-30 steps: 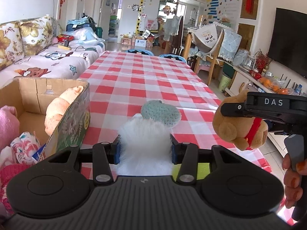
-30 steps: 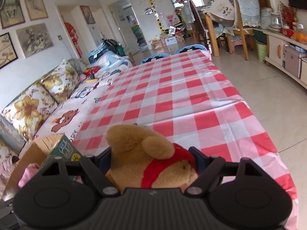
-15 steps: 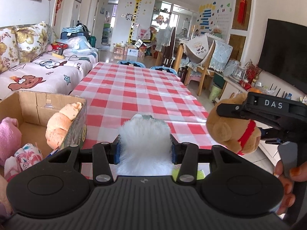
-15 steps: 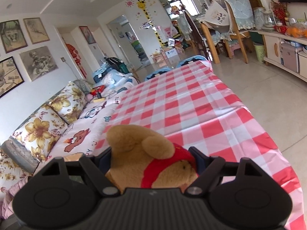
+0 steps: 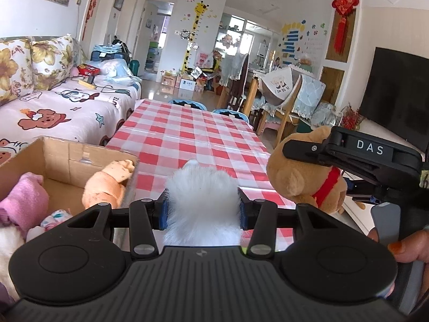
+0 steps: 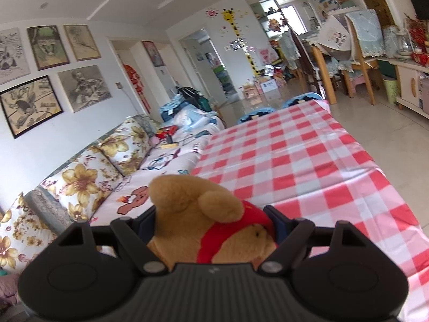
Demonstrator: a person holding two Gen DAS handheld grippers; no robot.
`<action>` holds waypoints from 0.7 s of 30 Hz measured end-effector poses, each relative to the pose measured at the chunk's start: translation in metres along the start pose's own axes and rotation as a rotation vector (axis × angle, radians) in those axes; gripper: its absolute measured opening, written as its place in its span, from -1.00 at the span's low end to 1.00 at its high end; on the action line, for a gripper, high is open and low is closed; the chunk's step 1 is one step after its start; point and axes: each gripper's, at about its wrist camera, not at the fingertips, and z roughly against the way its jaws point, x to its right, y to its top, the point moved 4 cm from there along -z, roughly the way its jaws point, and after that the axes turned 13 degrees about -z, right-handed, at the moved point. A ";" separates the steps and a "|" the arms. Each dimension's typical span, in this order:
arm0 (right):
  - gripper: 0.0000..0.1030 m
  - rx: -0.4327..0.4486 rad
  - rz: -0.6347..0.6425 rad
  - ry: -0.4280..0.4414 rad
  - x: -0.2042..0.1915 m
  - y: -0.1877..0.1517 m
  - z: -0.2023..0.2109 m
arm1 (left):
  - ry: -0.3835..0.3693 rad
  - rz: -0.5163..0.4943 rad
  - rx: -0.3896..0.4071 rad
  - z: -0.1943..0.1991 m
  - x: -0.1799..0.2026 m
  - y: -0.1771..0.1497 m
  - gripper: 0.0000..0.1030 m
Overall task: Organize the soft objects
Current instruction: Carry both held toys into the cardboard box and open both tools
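A fluffy white plush toy (image 5: 201, 204) sits clamped between the blue pads of the left gripper (image 5: 202, 208), held in the air above the near end of the table (image 5: 187, 136). Just to its right, the right gripper (image 5: 308, 151) pinches a tan teddy bear (image 5: 303, 177) with a red collar around its body; the right wrist view shows the bear (image 6: 203, 228) squeezed between both fingers. At the near left edge of the table stands an open cardboard box (image 5: 77, 158) holding an orange plush (image 5: 107, 185) and a pink plush (image 5: 26, 201). The table wears a glossy red-and-white checked cloth. A floral-cushioned sofa (image 5: 40, 80) runs along the left wall, with wooden chairs (image 5: 284, 107) beyond the far right corner.
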 end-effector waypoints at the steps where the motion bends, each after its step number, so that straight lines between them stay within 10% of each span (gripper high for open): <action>1: 0.58 -0.001 0.007 0.007 -0.004 -0.001 -0.001 | 0.003 0.003 0.003 0.001 -0.002 0.000 0.09; 21: 0.58 -0.111 0.156 0.148 -0.082 -0.047 -0.047 | 0.150 0.121 0.024 0.015 -0.069 0.008 0.09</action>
